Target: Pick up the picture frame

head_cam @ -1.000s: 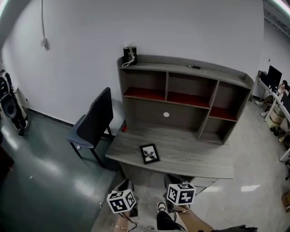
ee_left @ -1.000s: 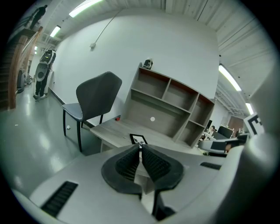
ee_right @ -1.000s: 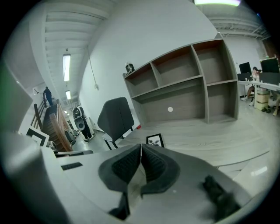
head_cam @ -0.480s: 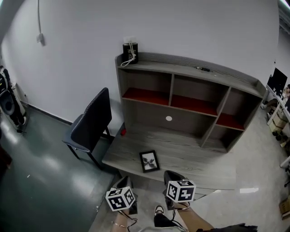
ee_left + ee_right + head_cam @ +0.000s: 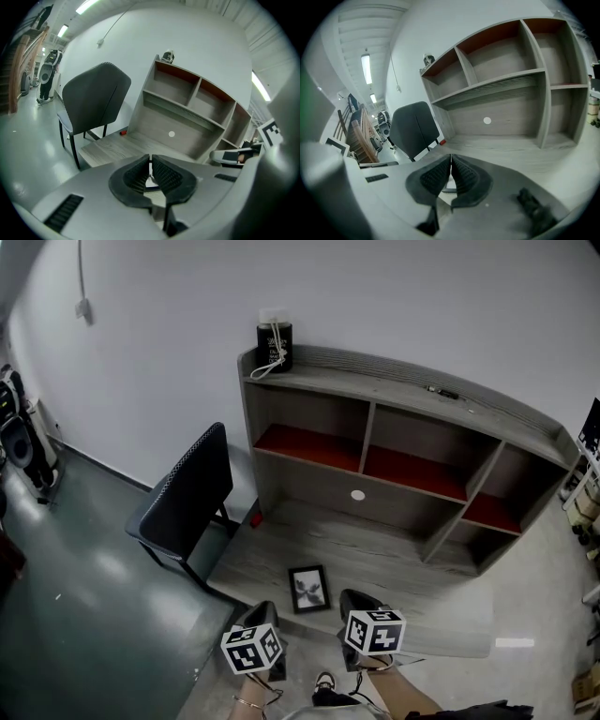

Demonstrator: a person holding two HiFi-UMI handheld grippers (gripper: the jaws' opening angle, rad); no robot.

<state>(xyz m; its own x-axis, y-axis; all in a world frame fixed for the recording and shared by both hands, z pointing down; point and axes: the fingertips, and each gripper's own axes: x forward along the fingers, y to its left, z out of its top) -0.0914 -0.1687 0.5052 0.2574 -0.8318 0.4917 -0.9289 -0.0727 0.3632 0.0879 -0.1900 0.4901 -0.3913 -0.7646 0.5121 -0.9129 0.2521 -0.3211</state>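
The picture frame (image 5: 308,589), black-edged with a dark flower print, lies flat near the front edge of the grey wooden desk (image 5: 375,563). My left gripper (image 5: 263,616) hovers just short of the desk's front edge, below and left of the frame, its jaws closed together with nothing in them. My right gripper (image 5: 355,603) sits just right of the frame at the desk edge, also shut and empty. In the left gripper view the ribbed pads (image 5: 165,174) meet; in the right gripper view the pads (image 5: 463,175) meet too. Neither gripper touches the frame.
A shelf unit (image 5: 394,442) with red-floored compartments stands on the back of the desk. A black canister with a white cord (image 5: 274,345) is on its top left. A dark chair (image 5: 187,498) stands left of the desk, a small red object (image 5: 255,518) by the desk's left edge.
Both grippers have advanced toward the desk. The desk and picture frame have drawn closer in the head view, the frame now lying between and just ahead of the two grippers.
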